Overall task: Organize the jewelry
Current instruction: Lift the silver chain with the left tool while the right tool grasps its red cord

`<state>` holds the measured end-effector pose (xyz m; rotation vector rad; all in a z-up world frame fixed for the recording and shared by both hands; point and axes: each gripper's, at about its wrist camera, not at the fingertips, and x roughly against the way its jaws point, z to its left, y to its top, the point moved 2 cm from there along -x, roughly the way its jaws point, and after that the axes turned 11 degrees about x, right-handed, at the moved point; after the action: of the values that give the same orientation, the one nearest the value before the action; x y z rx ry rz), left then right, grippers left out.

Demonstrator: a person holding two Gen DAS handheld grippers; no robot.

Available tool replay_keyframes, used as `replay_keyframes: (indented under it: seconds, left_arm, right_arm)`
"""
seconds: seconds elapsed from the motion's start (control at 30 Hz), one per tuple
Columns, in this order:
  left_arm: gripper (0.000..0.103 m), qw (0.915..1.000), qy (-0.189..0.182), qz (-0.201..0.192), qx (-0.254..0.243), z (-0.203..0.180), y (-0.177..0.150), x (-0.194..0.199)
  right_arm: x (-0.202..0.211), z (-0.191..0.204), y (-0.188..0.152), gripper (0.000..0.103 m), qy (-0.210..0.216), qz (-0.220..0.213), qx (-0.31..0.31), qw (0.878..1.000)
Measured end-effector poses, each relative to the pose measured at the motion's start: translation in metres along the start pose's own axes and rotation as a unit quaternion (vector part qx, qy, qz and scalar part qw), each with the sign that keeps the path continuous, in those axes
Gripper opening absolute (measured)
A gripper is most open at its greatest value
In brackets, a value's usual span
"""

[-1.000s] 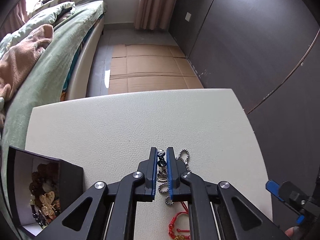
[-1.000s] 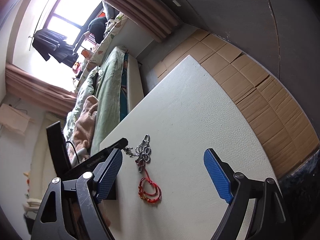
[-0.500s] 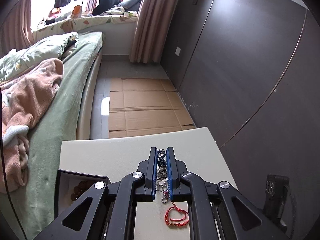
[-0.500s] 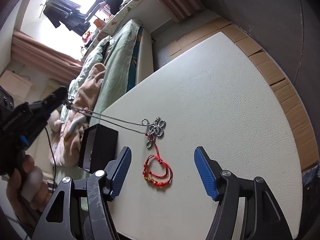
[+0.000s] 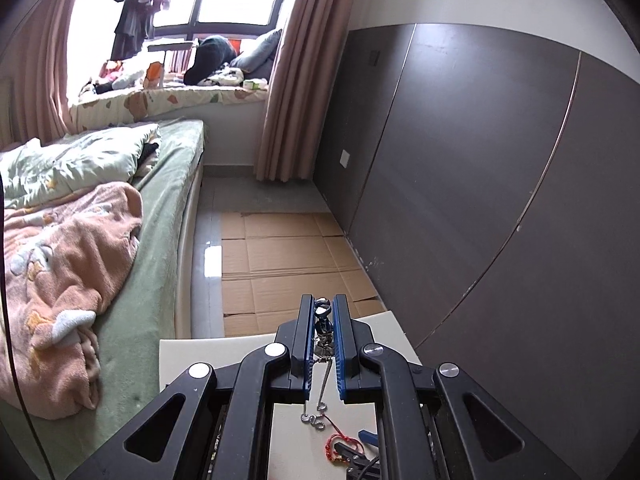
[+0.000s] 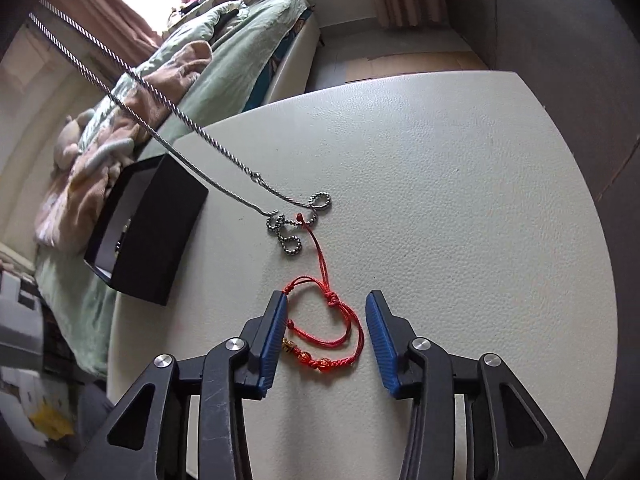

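Observation:
My left gripper (image 5: 321,304) is shut on the pendant end of a silver necklace (image 5: 322,328), held high above the white table (image 5: 208,354). Its chain (image 6: 168,96) runs taut from the upper left down to a coiled ball-chain end (image 6: 298,222) resting on the table (image 6: 460,200). A red cord bracelet (image 6: 328,332) with red and gold beads lies between the blue fingers of my right gripper (image 6: 326,300), whose jaws are closing around it; the left pad is at the cord, the right pad stands apart. The bracelet's loose cord reaches up to the chain's coil.
A black jewelry box (image 6: 148,236) stands open at the table's left edge, next to a bed (image 5: 132,248) with green sheets and a pink blanket. A dark wardrobe wall (image 5: 480,184) lies to the right, cardboard (image 5: 280,264) on the floor beyond the table.
My left gripper has risen well above the table, drawing the necklace chain taut. My right gripper has swung over the red bracelet, tilted downward, and its jaws have narrowed around it.

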<state>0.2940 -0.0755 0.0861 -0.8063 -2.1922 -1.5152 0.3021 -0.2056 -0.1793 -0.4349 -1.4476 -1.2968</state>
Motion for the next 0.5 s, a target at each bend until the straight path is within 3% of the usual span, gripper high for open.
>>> replay_keyframes:
  seconds: [0.03, 0.1, 0.13, 0.27, 0.5]
  left_arm:
    - [0.009, 1.0000, -0.001, -0.004, 0.000, -0.001, 0.002, 0.004]
    - [0.009, 0.9999, -0.001, -0.011, -0.001, -0.002, 0.008, 0.012]
    - [0.009, 0.9999, 0.000, -0.015, -0.003, -0.003, 0.010, 0.016]
    - [0.009, 0.9995, 0.004, -0.030, -0.011, -0.007, 0.023, 0.032]
    - [0.009, 0.9976, -0.001, -0.067, -0.015, -0.007, 0.056, 0.075]
  right_arm:
    - [-0.001, 0.004, 0.000, 0.037, -0.016, 0.001, 0.013, 1.000]
    - [-0.003, 0.010, -0.001, 0.014, -0.060, 0.006, 0.045, 0.997]
    - [-0.002, 0.010, -0.002, 0.010, -0.070, 0.006, 0.051, 0.996]
    - [0.005, -0.002, -0.005, 0.007, -0.008, 0.001, 0.016, 1.000]
    - [0.026, -0.008, 0.003, 0.007, 0.065, -0.052, -0.027, 0.996]
